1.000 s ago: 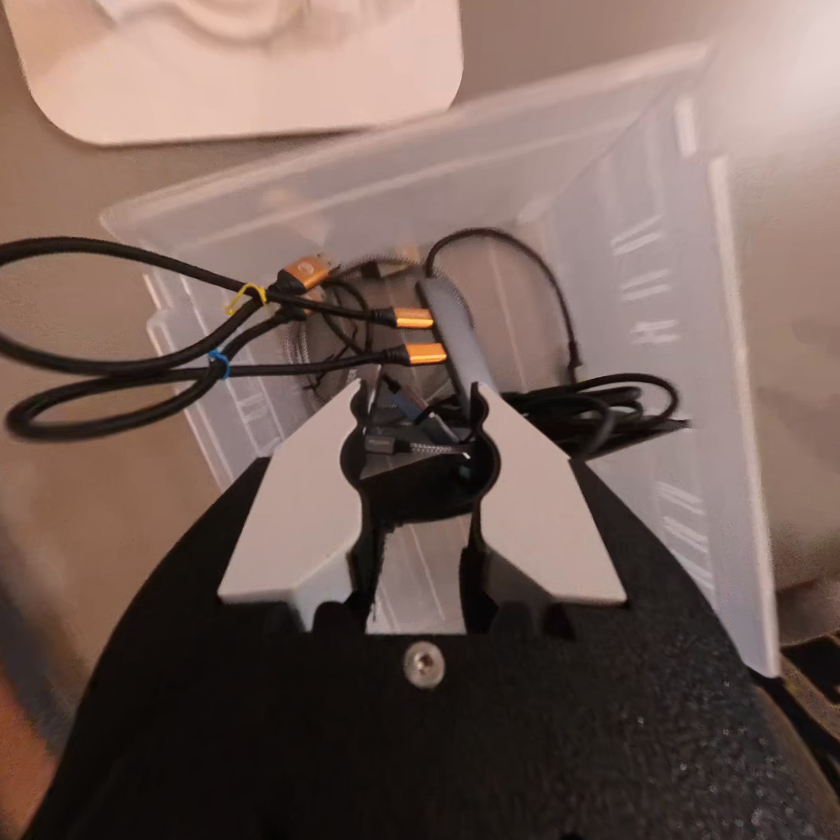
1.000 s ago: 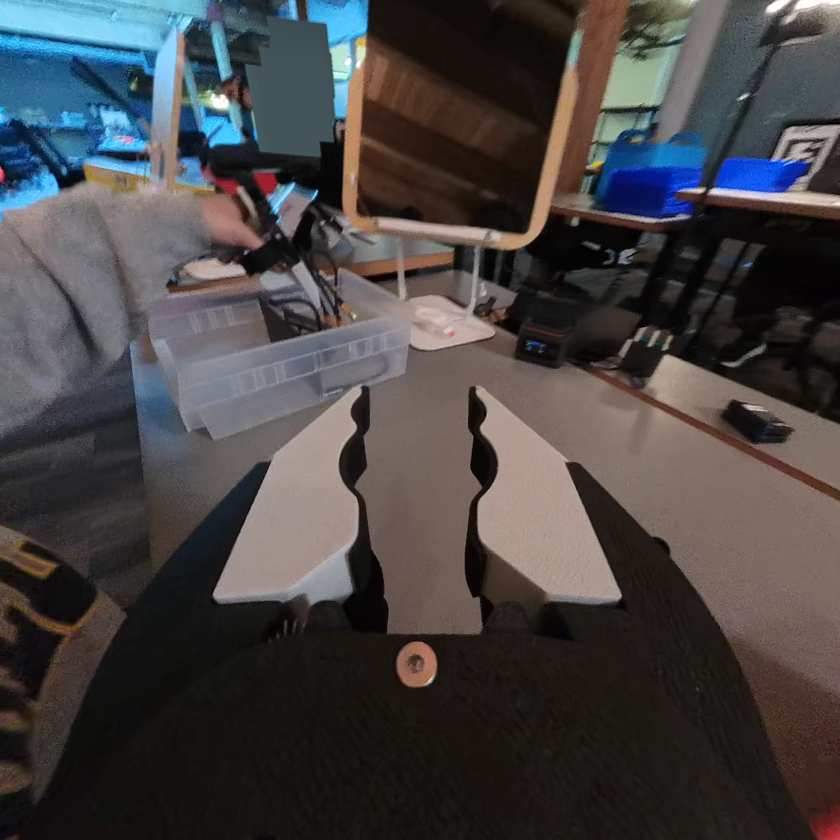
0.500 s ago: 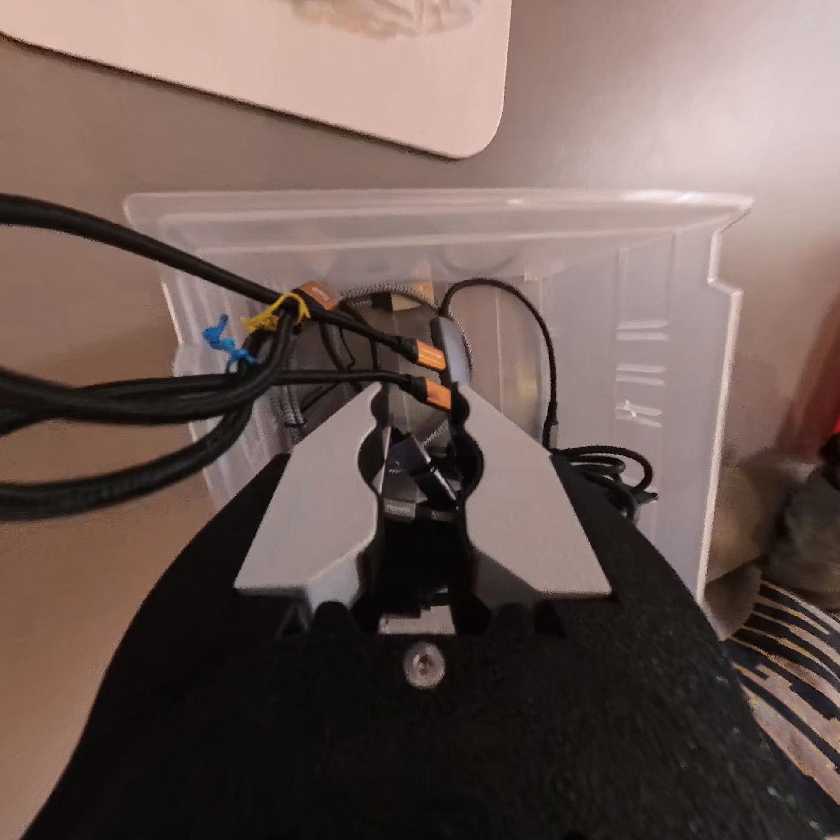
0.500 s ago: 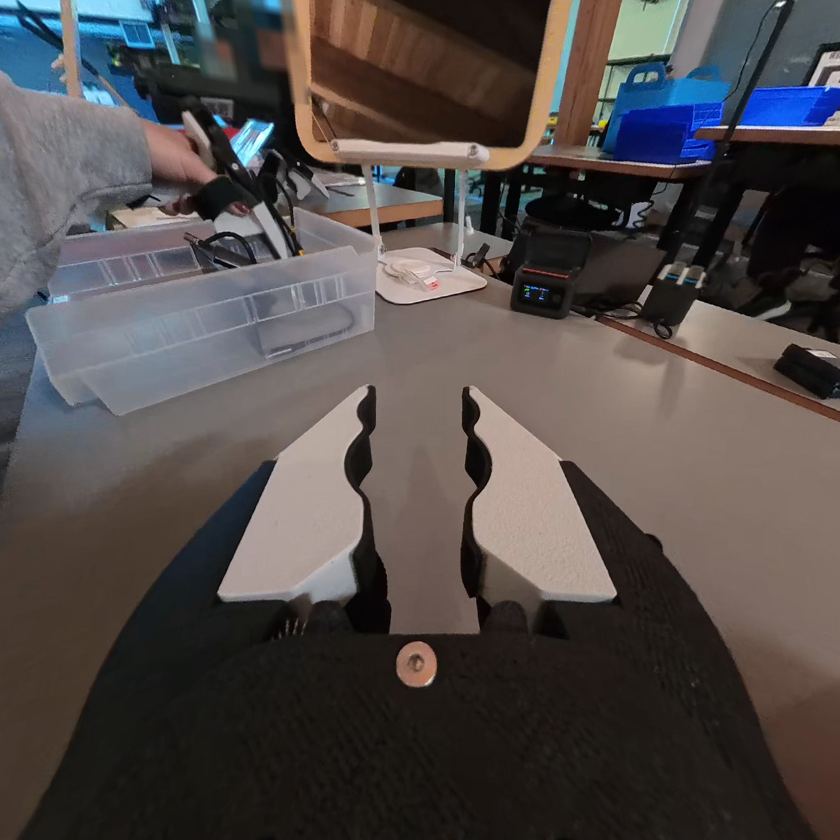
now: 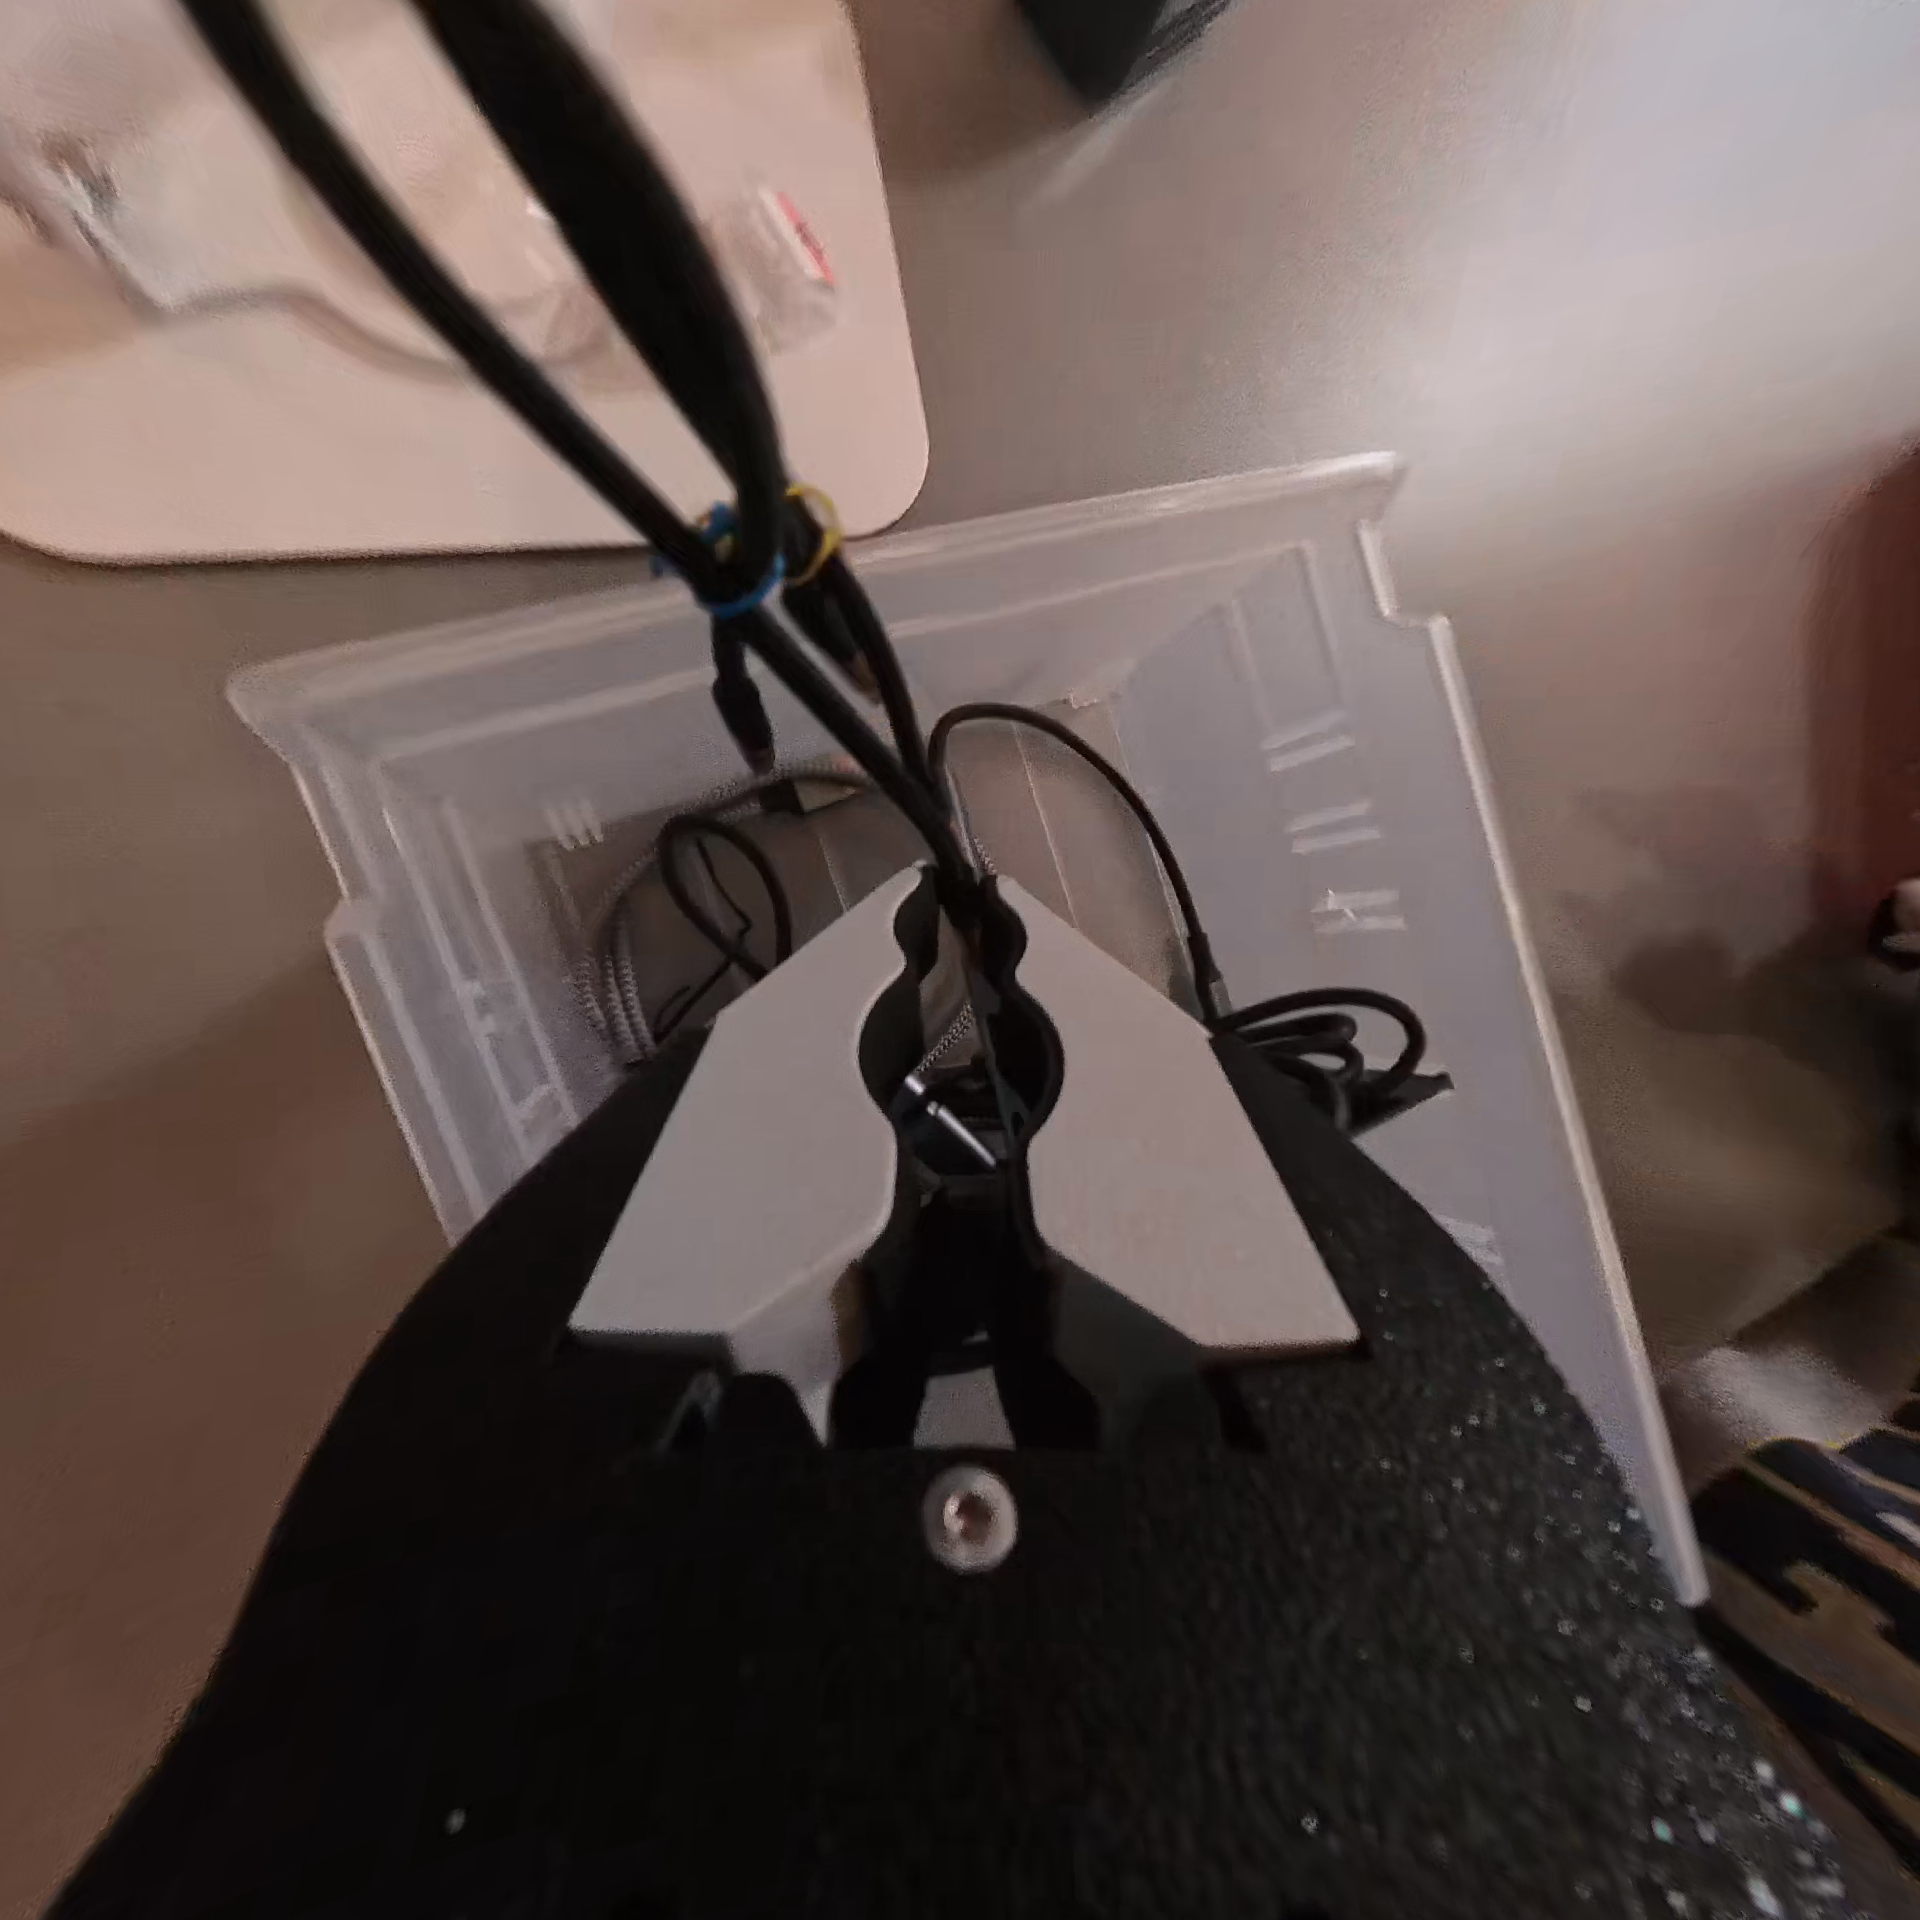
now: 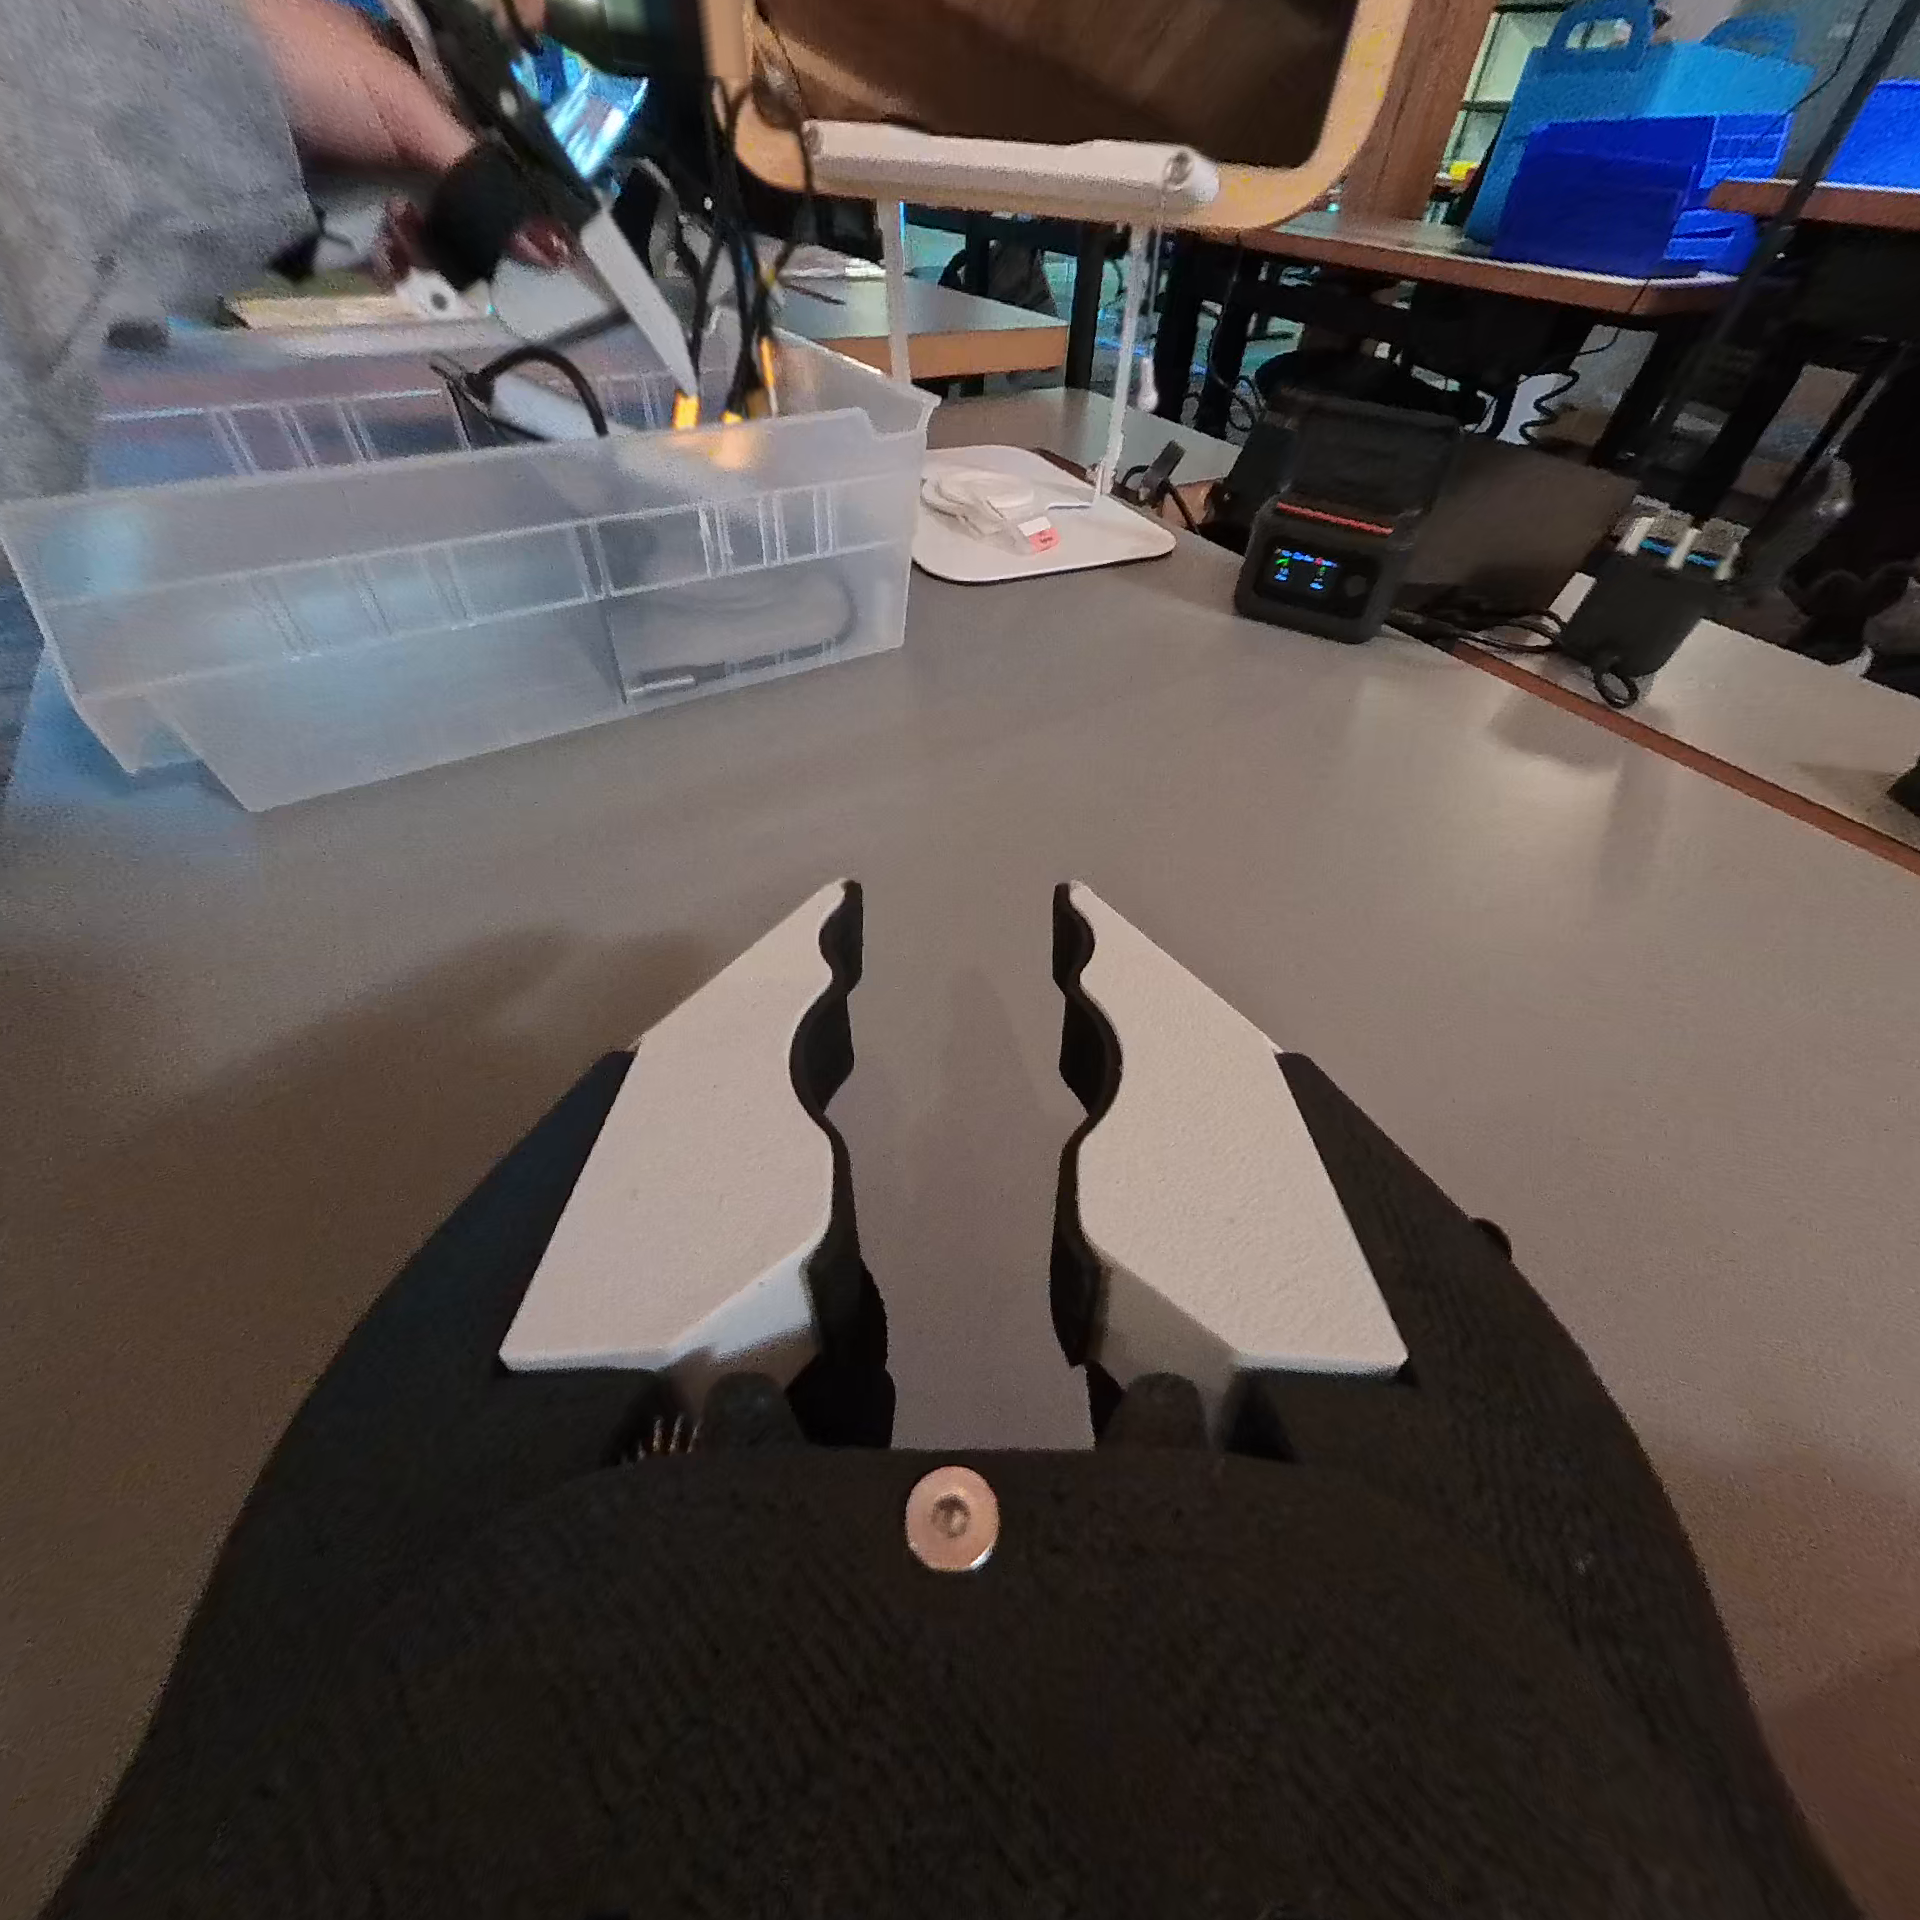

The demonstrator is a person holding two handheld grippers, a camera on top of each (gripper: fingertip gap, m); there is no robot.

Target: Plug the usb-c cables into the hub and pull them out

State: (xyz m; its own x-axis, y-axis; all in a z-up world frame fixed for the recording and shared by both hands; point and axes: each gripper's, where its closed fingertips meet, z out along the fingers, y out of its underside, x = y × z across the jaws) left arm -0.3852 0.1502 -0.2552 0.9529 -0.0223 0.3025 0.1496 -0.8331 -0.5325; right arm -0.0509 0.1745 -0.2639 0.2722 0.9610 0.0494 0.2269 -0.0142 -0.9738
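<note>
In the left wrist view my left gripper point(image 5: 961, 883) is shut, tips nearly together on the thin grey hub point(image 5: 948, 966), seen edge-on above a clear plastic bin point(image 5: 1039, 525). Thick black usb-c cables point(image 5: 644, 343), bound with a blue tie point(image 5: 727, 601) and a yellow tie point(image 5: 816, 530), run from the tips up to the upper left. The right wrist view shows this gripper's white finger point(image 6: 634, 291) over the bin point(image 6: 468, 582), with orange plugs point(image 6: 683, 407) at its tip. My right gripper point(image 6: 956, 894) is open and empty, low over the grey table.
A coiled thin black cable point(image 5: 1320, 1029) and a braided grey cable point(image 5: 613, 966) lie in the bin. A white stand base point(image 6: 1039, 540) sits behind the bin, a small black device with a screen point(image 6: 1320, 561) to its right. A grey sleeve point(image 6: 125, 208) is at left. Some 35 cm of space lies between my two pairs of fingers.
My left gripper closed further on the hub and tipped, so the cables swung from the left side to pointing up. My right gripper moved lower and closer to the bin, still open.
</note>
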